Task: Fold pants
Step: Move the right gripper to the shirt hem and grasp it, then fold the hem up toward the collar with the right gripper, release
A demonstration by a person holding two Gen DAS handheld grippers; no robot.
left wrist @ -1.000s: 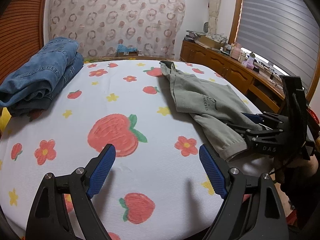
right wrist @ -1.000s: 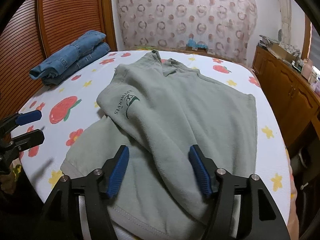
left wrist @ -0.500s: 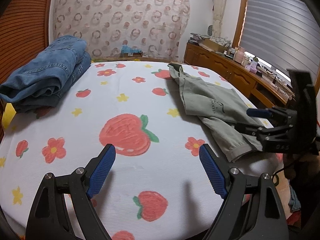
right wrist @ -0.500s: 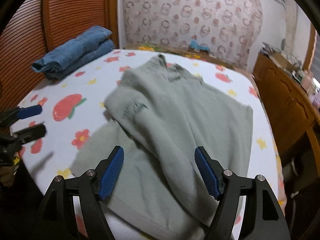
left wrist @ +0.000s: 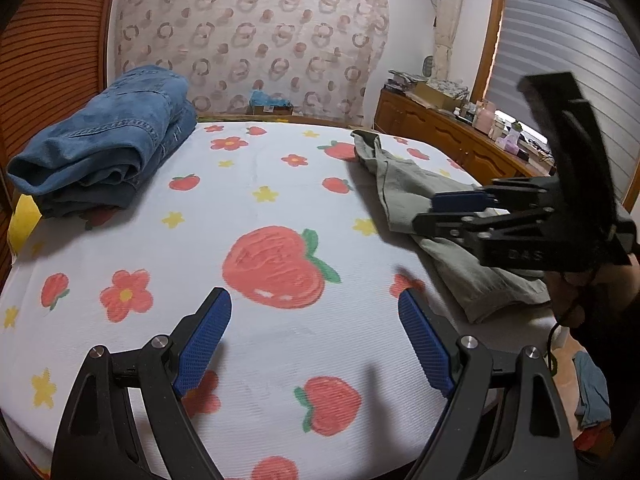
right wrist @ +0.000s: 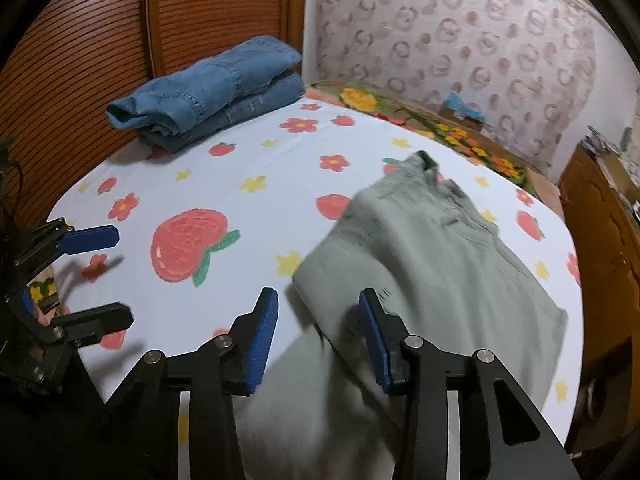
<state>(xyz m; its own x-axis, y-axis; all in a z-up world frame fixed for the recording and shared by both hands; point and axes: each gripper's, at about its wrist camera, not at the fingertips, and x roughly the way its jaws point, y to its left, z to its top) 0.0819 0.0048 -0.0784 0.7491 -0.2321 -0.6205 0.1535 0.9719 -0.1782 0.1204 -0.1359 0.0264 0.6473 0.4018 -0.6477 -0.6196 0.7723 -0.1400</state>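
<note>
We're at the reach-in: the grey pants [right wrist: 432, 264] lie rumpled on the right side of the bed [left wrist: 256, 184], untouched. Our left gripper [left wrist: 314, 336] hangs wide open over bare sheet; our right gripper [right wrist: 318, 336] hovers half-open above the fabric. Next, we'd pinch a hem.

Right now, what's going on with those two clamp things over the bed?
A person holds a two-finger gripper in each hand above a bed with a strawberry-print sheet. A pair of grey-green pants lies partly folded on one side. The right gripper hovers open over them; the left gripper is open above bare sheet, holding nothing. A stack of jeans, already folded, sits at the far corner.
</note>
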